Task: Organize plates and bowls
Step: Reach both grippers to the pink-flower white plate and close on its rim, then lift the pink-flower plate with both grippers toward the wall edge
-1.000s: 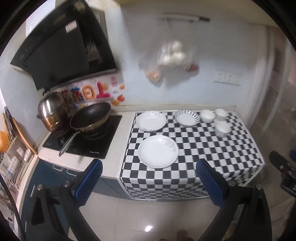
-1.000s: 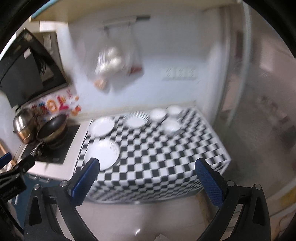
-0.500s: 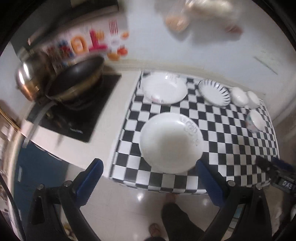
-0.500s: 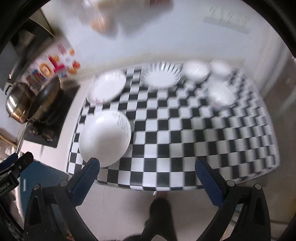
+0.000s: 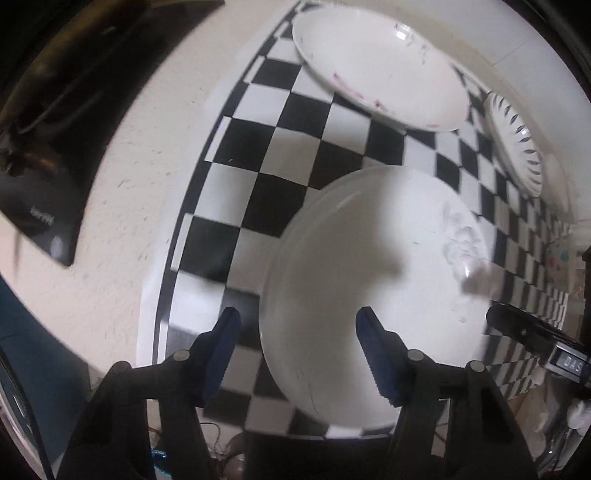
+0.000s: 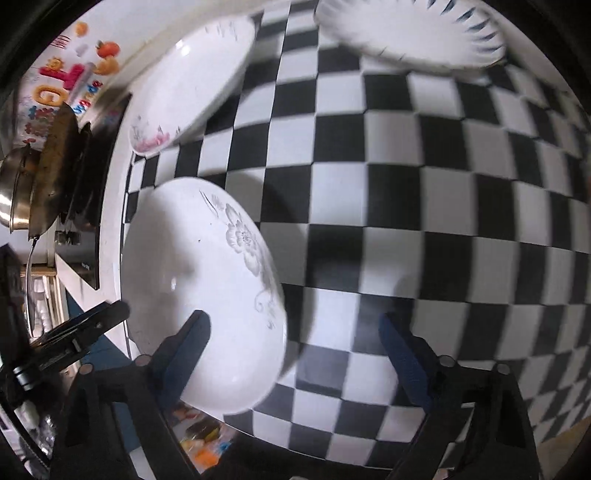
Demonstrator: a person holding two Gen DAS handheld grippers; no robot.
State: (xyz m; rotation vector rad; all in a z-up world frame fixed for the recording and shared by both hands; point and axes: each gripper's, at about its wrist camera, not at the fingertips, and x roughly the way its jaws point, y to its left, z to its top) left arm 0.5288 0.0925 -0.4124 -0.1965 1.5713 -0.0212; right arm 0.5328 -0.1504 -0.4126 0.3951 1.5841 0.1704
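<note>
No brand can be read; small white lettering on the black glass cooktop (image 5: 35, 206) is blurred, and colourful letter stickers (image 6: 55, 85) on the wall are illegible. The glossy round white plate with a grey flower print (image 6: 199, 291) lies at the near left corner of the black-and-white checkered vinyl table (image 6: 424, 221). Behind it sit a pink-flowered white plate (image 5: 376, 66) and a fluted white dish with dark blue rim dashes (image 6: 410, 33). The left hand-held gripper (image 5: 297, 354), blue-padded, is closing with the grey-flowered plate's left rim between its fingers, not yet pressed. The right hand-held gripper (image 6: 295, 354) is closing too, straddling that plate's right edge, holding nothing.
</note>
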